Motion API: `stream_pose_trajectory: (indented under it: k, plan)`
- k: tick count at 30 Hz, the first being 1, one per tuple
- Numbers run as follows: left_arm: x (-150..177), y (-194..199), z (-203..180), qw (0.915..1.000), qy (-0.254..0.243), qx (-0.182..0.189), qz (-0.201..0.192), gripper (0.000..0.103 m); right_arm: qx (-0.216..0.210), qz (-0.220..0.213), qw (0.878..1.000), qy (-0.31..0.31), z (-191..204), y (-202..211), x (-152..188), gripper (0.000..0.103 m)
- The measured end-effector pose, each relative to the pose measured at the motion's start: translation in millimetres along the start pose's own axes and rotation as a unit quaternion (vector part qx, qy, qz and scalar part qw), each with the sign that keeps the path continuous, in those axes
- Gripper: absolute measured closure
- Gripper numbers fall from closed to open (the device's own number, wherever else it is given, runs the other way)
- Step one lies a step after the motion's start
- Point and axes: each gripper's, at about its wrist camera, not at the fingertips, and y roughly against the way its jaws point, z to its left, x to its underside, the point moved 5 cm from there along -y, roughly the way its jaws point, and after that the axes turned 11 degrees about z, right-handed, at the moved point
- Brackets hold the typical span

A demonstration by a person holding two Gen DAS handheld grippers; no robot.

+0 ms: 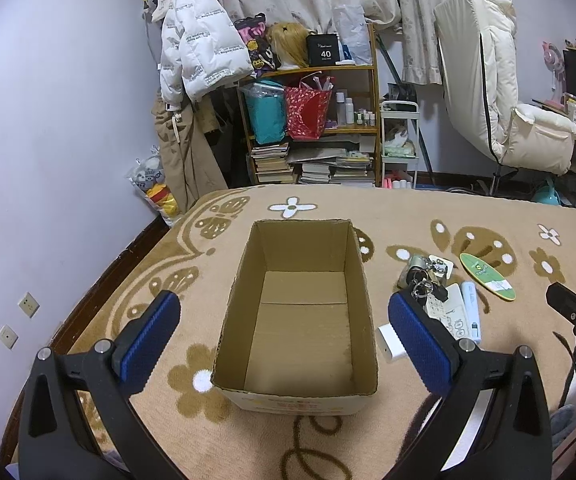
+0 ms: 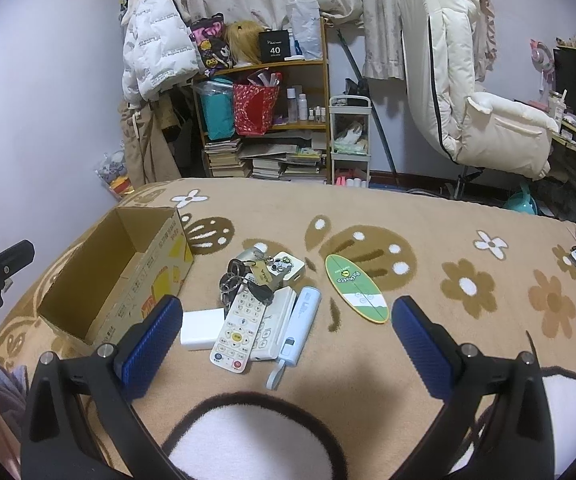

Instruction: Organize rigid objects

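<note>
The cardboard box (image 1: 296, 320) stands empty on the flower-patterned blanket (image 2: 468, 240), and the left tongs (image 1: 284, 336) hang wide apart over it, holding nothing. The right tongs (image 2: 286, 340) are equally wide and empty above the heap just right of the box: white remote (image 2: 240, 328), a second white handset (image 2: 276, 324) under it, pale blue power bank (image 2: 300, 324), white charger block (image 2: 200, 328), key bunch (image 2: 248, 280) and green surfboard-shaped card (image 2: 358, 288).

The first pick looks best made on the top remote, gripped across its narrow width near the middle so it does not tip. The keys may overlap its far end, though that is hard to judge here, so lift slowly. The flat card should go last, since its edge gives little purchase.
</note>
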Motion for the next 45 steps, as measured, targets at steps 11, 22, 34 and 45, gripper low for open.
stream_pose_trajectory:
  k: [11, 22, 34, 45]
  plan:
    - [-0.4, -0.2, -0.1, 1.0000, -0.002, 0.000, 0.000, 0.000, 0.000, 0.002, 1.000, 0.000, -0.3, -1.0, 0.3, 0.000]
    - [2.7, -1.6, -1.4, 1.0000, -0.003, 0.000, 0.000, 0.000, 0.001, 0.002, 1.000, -0.001, -0.8, -1.9, 1.1, 0.000]
    - [3.5, -1.2, -0.7, 1.0000, -0.004, 0.000, 0.001, 0.000, 0.002, 0.007, 1.000, -0.001, -1.8, -4.3, 4.3, 0.000]
    - [2.5, -0.7, -0.8, 1.0000, -0.004, 0.000, 0.001, 0.000, 0.002, 0.008, 1.000, 0.000, -1.6, -4.4, 3.6, 0.000]
